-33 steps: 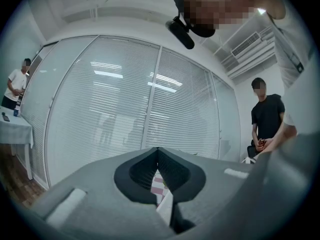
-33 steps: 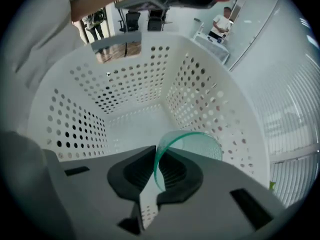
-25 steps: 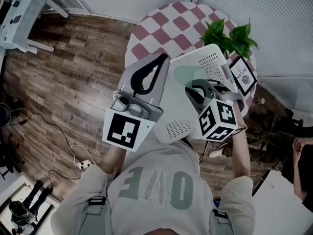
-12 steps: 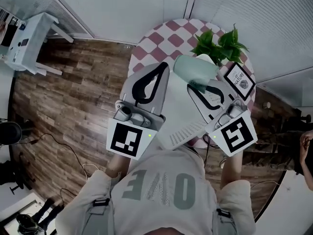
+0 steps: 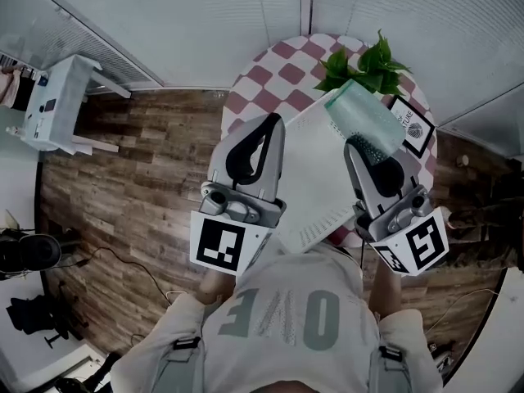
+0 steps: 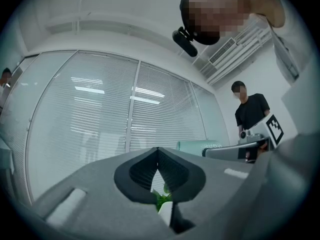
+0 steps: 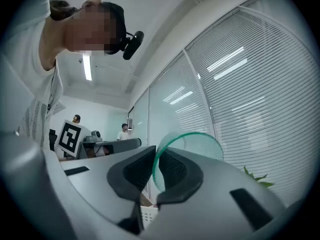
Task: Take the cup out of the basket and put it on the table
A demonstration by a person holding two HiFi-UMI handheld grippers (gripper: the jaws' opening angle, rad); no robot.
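The right gripper [image 7: 156, 156] pinches the rim wall of the one green cup [image 7: 200, 144] between nearly closed jaws, above the far right of the single white basket [image 5: 313, 174] on the one checkered table [image 5: 282, 64]. The left gripper [image 6: 158, 151], jaws together, holds nothing. One plant [image 5: 364, 60] and one framed picture [image 5: 413, 129] stand far right.

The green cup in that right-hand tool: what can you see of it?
The cup is a pale green, see-through tumbler, plastic by its look, with a dotted wall and darker rim. The right gripper pinches its wall at the rim, one jaw inside, one outside. It hangs tipped sideways in the air above the white basket, touching nothing else.
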